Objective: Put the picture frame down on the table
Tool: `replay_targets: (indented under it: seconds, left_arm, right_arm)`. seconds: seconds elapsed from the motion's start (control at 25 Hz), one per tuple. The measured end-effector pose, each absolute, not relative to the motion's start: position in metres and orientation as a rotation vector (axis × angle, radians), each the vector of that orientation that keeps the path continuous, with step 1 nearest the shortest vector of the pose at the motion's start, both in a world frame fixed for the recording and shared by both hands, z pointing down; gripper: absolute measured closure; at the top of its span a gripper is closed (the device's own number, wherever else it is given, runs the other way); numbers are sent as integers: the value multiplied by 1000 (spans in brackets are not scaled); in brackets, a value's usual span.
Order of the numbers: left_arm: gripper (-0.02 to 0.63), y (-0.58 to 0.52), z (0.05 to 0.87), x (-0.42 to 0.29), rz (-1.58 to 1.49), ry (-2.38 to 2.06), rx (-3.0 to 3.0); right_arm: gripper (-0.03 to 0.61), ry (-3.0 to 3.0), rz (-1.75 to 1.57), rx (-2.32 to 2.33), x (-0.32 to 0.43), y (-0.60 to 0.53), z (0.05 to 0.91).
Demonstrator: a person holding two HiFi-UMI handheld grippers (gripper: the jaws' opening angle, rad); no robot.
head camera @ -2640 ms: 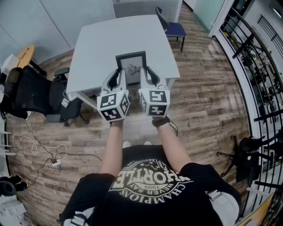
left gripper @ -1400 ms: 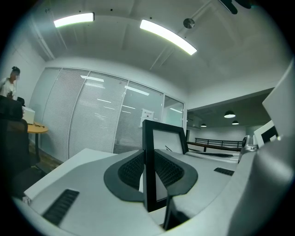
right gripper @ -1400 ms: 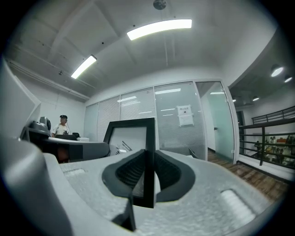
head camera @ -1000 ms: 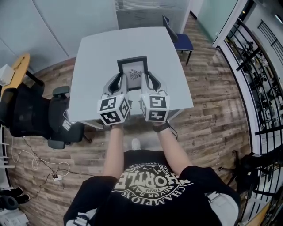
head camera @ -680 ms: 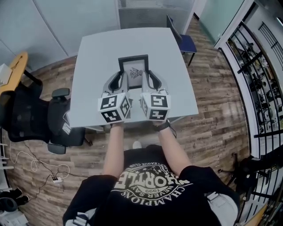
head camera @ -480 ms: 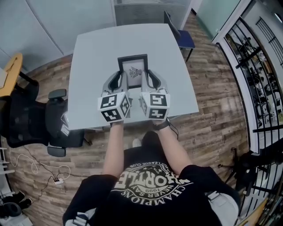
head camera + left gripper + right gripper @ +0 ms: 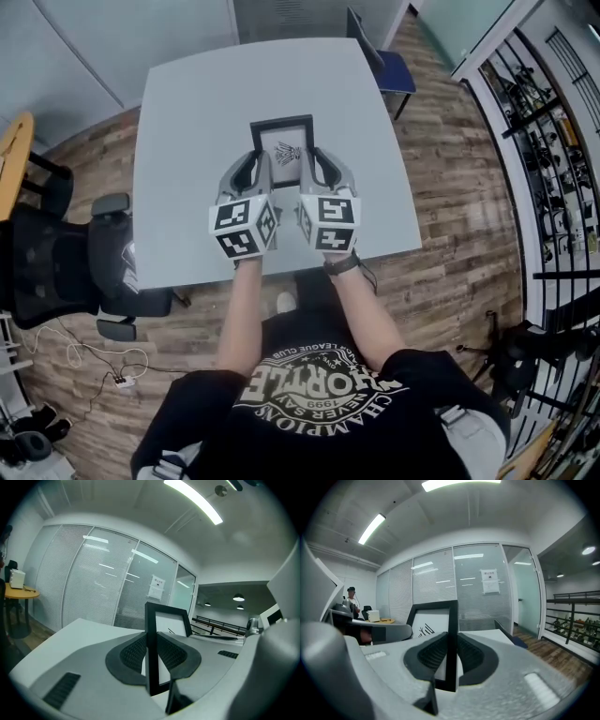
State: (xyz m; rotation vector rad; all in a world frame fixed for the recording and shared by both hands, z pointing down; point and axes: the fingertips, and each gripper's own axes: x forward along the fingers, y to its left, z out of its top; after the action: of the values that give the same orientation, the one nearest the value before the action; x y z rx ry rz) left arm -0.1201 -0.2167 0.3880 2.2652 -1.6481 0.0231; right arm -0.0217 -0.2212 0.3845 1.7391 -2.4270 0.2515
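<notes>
The left gripper (image 7: 255,167) is pinching the left rail of the frame (image 7: 283,143) and the right gripper (image 7: 315,166) the right rail. Each gripper view shows ribbed pads pressed flat on either side of the black moulding, left (image 7: 151,657) and right (image 7: 451,658). The frame is thus carried between the two, face toward the person, over the middle of the table (image 7: 183,141); no view shows whether its lower edge touches the top. The step in hand looks like the carry just ahead of the set-down. Next, I judge, both grippers must come down together and level, rest the frame on the top, then part their jaws evenly so neither side drags it. The table is plain pale grey, bare round the frame. Beyond it lie a wood floor (image 7: 450,216), a blue chair (image 7: 380,58) at the far corner, a black chair (image 7: 56,253) to the left, a railing (image 7: 553,141) to the right, and glass walls with blinds (image 7: 436,590).
</notes>
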Motion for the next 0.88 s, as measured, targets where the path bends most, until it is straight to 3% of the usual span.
replay_targets:
  seconds: [0.88]
  left_arm:
    - [541, -357, 515, -113, 183, -1589, 2022]
  right_arm:
    - [515, -2291, 509, 1576, -15, -368, 513]
